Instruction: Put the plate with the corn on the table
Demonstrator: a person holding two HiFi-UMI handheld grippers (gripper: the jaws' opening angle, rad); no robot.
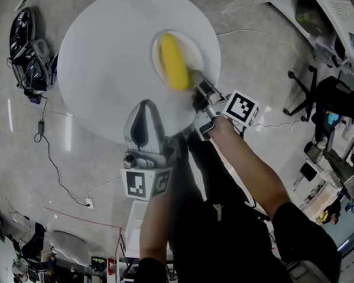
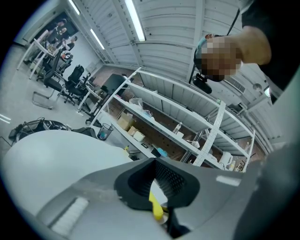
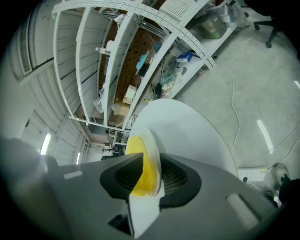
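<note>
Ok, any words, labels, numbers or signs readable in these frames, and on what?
No readable text anywhere.
Marker cube on the left claw: square pattern, no words.
Marker cube on the right claw: square pattern, no words.
Boxes on the shelves: any print is too small and blurred.

A pale concrete floor (image 1: 74, 174) fills the head view. A black bundle of bags and gear (image 1: 23, 32) lies toward its upper left edge. From there a thin black cable (image 1: 49, 155) trails to a white power strip (image 1: 90, 203). A white cable (image 1: 248, 34) runs toward the upper right, and a black office chair base (image 1: 304, 91) stands near the right edge. The left gripper view shows tall white shelving (image 2: 164, 117) loaded with boxes (image 2: 126, 123), black office chairs (image 2: 70, 84) beyond it, and ceiling light strips (image 2: 133, 21).
</note>
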